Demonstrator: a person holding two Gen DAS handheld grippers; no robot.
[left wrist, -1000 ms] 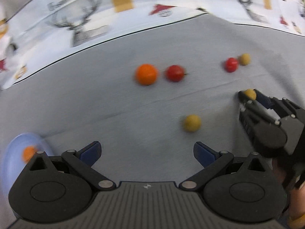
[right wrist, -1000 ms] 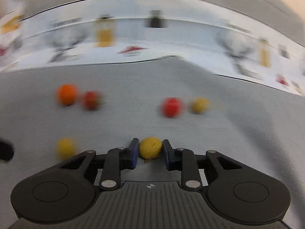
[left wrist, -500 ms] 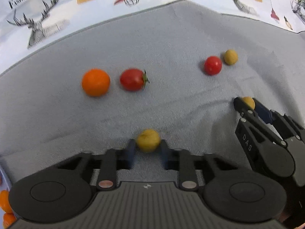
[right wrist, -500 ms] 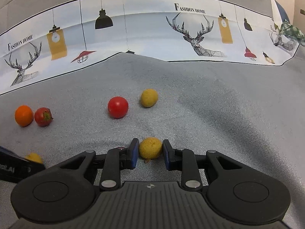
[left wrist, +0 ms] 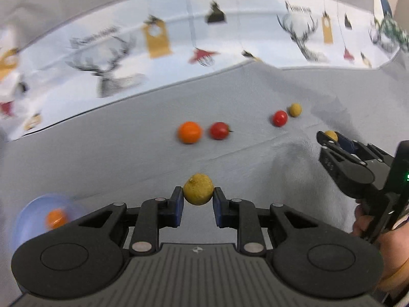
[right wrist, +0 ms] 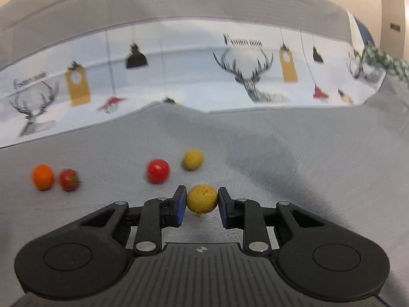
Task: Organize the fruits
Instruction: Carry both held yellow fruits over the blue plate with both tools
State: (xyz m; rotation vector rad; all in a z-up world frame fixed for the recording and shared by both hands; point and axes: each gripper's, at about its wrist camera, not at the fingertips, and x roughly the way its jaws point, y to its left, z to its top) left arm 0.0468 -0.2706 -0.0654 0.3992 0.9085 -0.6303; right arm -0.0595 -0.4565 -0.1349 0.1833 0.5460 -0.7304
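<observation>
Where the grey cloth (left wrist: 102, 168) fills the foreground, the left gripper (left wrist: 198, 200) is catalogued as clamped on a dull yellow fruit (left wrist: 198, 189), its blue pads (left wrist: 178, 206) pressed against either side of it, the fruit raised clear of the cloth. Item two, the right gripper (right wrist: 201, 203), is likewise closed around a rough-skinned yellow fruit (right wrist: 202, 198), pads touching both flanks; seen from the left wrist view it sits at the right edge, gripped by a person's hand (left wrist: 368, 230). Loose stock on the cloth: an orange fruit (left wrist: 189, 132) just beside a red tomato (left wrist: 219, 130) with a green stem, and well apart to their right a second red tomato (left wrist: 280, 118) just beside a small yellow fruit (left wrist: 295, 109). Whether either pair touches cannot be told through the blur. A pale blue bowl (left wrist: 28, 215) at the lower left edge of the left wrist view holds one orange fruit (left wrist: 56, 218). Boundaries: a printed fabric (right wrist: 179, 71) with deer heads and hanging lamps runs along the far side of the grey cloth, its border meeting the cloth in a curved line. Open room: bare grey cloth lies between the two grippers, between the held fruits and the loose row, and broadly to the right of the small yellow fruit, where only shadow falls.
</observation>
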